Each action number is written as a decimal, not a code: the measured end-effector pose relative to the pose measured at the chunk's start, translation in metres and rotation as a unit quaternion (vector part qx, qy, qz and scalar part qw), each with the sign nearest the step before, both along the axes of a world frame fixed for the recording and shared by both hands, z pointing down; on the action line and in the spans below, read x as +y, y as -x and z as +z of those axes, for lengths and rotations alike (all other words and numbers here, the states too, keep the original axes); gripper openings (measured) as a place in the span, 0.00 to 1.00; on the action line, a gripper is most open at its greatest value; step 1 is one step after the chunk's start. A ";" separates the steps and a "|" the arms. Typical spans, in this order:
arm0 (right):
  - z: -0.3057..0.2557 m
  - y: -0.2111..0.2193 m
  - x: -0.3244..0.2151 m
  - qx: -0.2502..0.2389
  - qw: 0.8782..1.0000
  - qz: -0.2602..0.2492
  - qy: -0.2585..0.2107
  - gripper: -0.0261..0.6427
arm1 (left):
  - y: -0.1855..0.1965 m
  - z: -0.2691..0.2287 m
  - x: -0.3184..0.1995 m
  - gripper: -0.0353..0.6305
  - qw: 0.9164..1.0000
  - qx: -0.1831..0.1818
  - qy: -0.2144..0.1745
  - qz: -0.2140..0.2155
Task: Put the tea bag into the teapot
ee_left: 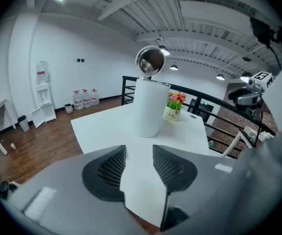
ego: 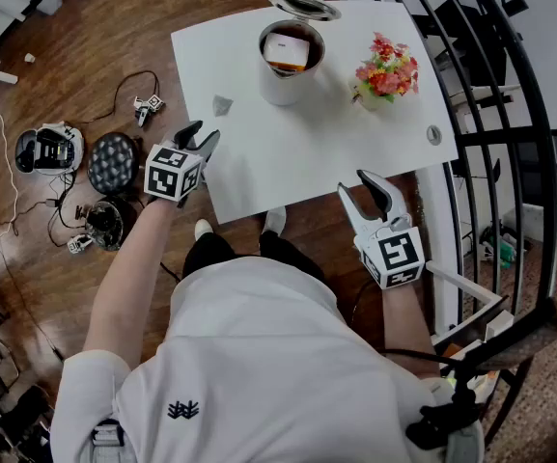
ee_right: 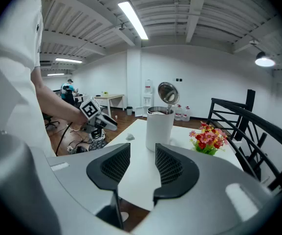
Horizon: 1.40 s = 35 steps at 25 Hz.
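A white cylindrical teapot stands at the table's far side with its metal lid tipped open; an orange and white item lies inside it. A small grey tea bag lies on the white table, left of the teapot. Just short of that bag, over the table's left edge, my left gripper is open and holds nothing. My right gripper is open and empty at the front edge. In the right gripper view the tea bag sits left of the teapot.
A small pot of red and pink flowers stands right of the teapot, and a small round thing lies near the table's right edge. A black railing runs close along the right. Devices and cables litter the wooden floor at left.
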State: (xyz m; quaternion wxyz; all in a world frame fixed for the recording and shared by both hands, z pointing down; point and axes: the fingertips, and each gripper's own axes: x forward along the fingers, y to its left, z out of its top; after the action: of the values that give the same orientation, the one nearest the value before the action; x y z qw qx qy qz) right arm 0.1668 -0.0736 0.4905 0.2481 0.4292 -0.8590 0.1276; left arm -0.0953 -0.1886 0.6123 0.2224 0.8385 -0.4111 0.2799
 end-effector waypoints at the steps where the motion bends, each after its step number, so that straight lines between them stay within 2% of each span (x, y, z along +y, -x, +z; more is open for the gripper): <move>1: 0.002 0.001 -0.005 0.002 1.000 -0.008 0.004 0.27 | -0.002 0.010 -0.007 0.28 1.000 -0.009 0.006 -0.001; 6: 0.005 0.007 -0.027 0.011 0.999 -0.029 0.015 0.27 | -0.007 0.053 -0.047 0.30 0.998 -0.047 0.029 -0.007; 13: 0.016 0.022 -0.029 0.007 0.999 -0.017 0.039 0.26 | -0.006 0.105 -0.081 0.31 0.994 -0.092 0.059 -0.008; 16: 0.019 0.026 -0.026 0.005 0.999 -0.006 0.047 0.26 | -0.006 0.112 -0.085 0.31 0.993 -0.104 0.061 0.001; 17: 0.022 0.026 -0.023 0.006 0.999 -0.003 0.050 0.26 | -0.006 0.111 -0.085 0.25 0.993 -0.104 0.059 0.003; 19: 0.025 0.025 -0.020 0.007 0.999 0.005 0.053 0.26 | -0.006 0.104 -0.085 0.13 0.993 -0.103 0.052 0.008; 20: 0.026 0.025 -0.018 0.007 0.999 0.008 0.053 0.26 | -0.007 0.100 -0.084 0.12 0.994 -0.102 0.048 0.010; 26: 0.017 0.034 -0.014 -0.001 0.999 0.018 0.039 0.26 | -0.007 0.060 -0.076 0.11 0.995 -0.092 0.023 0.029; 35: 0.000 0.043 -0.010 -0.003 1.000 0.019 0.009 0.25 | -0.015 -0.051 -0.045 0.11 0.992 -0.065 -0.040 0.099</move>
State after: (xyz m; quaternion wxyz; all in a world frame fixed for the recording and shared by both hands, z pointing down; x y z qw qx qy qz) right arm 0.1241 -0.0840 0.4903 0.2468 0.4426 -0.8504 0.1411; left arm -0.0804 -0.2334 0.5612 0.1329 0.8632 -0.3508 0.3378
